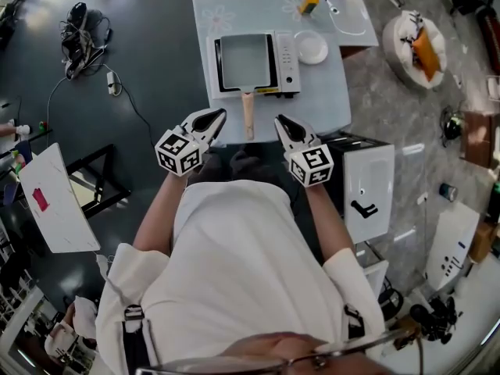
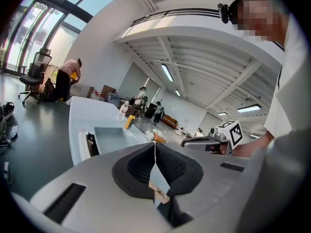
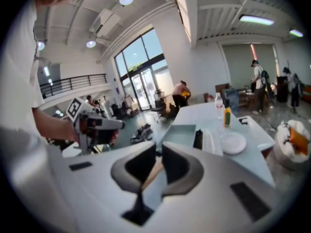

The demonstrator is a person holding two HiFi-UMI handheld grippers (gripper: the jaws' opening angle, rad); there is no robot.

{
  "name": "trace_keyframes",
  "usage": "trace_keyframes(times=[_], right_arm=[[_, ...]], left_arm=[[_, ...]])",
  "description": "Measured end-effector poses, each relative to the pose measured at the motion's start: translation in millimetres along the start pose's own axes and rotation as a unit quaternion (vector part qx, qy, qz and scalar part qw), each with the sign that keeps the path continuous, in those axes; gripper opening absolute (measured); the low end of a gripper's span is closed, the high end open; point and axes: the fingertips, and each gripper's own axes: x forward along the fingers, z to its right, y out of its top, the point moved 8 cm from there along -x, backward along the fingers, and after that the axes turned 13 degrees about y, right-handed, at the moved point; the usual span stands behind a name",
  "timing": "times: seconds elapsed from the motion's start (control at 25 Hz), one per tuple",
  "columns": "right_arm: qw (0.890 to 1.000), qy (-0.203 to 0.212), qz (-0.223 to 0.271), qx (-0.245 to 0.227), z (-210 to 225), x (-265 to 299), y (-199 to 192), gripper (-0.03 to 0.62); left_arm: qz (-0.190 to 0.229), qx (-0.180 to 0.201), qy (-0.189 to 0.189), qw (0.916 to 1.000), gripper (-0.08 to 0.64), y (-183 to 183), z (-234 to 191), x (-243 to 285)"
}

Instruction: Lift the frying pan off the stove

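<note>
A square grey frying pan [image 1: 244, 59] sits on a white portable stove [image 1: 286, 59] on the pale table [image 1: 332, 100]. Its wooden handle [image 1: 248, 116] points toward me. My left gripper [image 1: 219, 116] hovers just left of the handle's end, jaws shut and empty. My right gripper [image 1: 279, 120] hovers just right of it, also shut and empty. In the left gripper view the pan [image 2: 111, 139] lies ahead of the shut left gripper [image 2: 155, 144]. In the right gripper view the pan [image 3: 181, 135] lies beyond the right gripper [image 3: 159, 149].
A white plate [image 1: 311, 48] lies right of the stove, and a yellow bottle [image 1: 310, 1] stands farther back. A white cabinet [image 1: 367, 186] stands by the table's near right corner. Cables [image 1: 82, 33] lie on the dark floor to the left. People stand in the background.
</note>
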Motion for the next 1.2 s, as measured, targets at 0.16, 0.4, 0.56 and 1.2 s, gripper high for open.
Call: trace_keyframes(times=[0.16, 0.4, 0.56, 1.2], right_arm=[[1.0, 0.016, -0.013, 0.023, 9, 8, -12, 0.038], [0.996, 0.038, -0.029, 0.07, 17, 24, -32, 0.06], [0.993, 0.05, -0.045, 0.094, 22, 36, -42, 0.106], [0.97, 0.107, -0.123, 0.181, 30, 88, -88, 0.238]], left_arm=[[-0.017, -0.008, -0.001, 0.9998, 0.032, -8, -1, 13], [-0.052, -0.028, -0.011, 0.9982, 0.038, -25, -10, 35], [-0.082, -0.05, -0.02, 0.9952, 0.078, -42, -18, 52], [-0.208, -0.157, -0.056, 0.9637, 0.261, -98, -41, 114]])
